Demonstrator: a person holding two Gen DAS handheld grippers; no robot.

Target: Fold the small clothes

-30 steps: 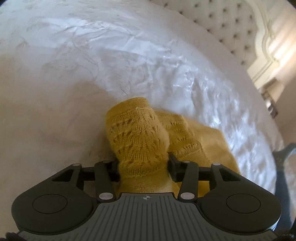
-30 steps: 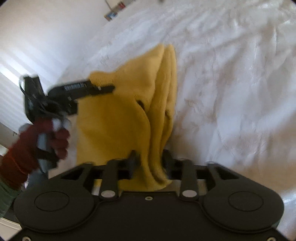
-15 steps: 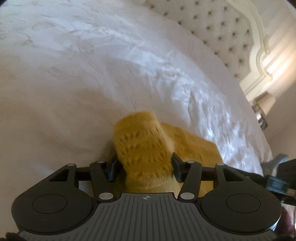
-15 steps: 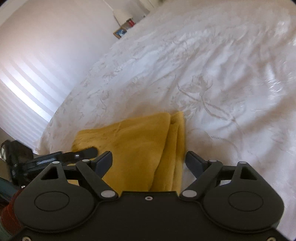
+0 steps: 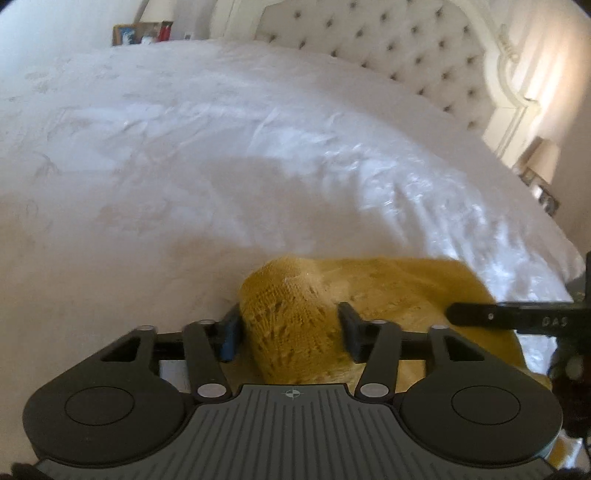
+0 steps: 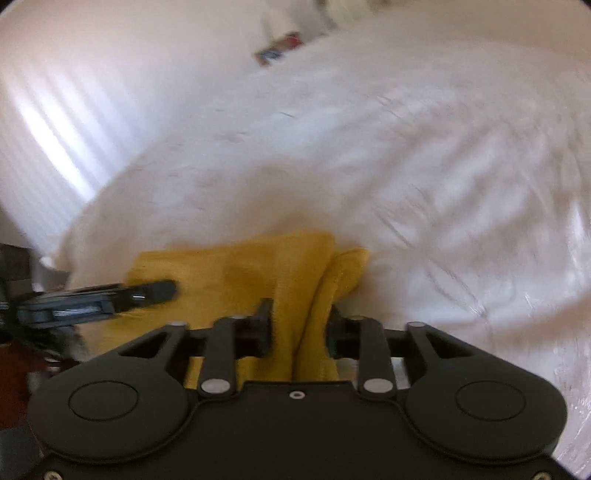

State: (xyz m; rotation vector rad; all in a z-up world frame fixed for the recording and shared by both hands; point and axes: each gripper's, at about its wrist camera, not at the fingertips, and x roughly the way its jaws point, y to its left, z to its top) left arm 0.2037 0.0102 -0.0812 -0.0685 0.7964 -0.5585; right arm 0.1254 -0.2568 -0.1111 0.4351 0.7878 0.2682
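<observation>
A yellow knitted garment lies folded on the white bedspread. My left gripper has a bunched lacy part of it standing up between its jaws. The knit fills the gap and touches both pads while the jaws are opening. One finger of the right gripper reaches in over the cloth from the right. In the right wrist view the garment shows a doubled folded edge. My right gripper is closing on that edge, with its pads against it. The left gripper's finger rests over the cloth at the left.
A tufted headboard stands at the bed's far end, with a lamp to its right. Small items sit beyond the far left side of the bed. A hand in a dark red sleeve holds the left gripper.
The right gripper let go of the raised garment, spread wide and drew back, then closed on the folded edge. The garment now lies lower on the bed. The left jaws widened slightly.
</observation>
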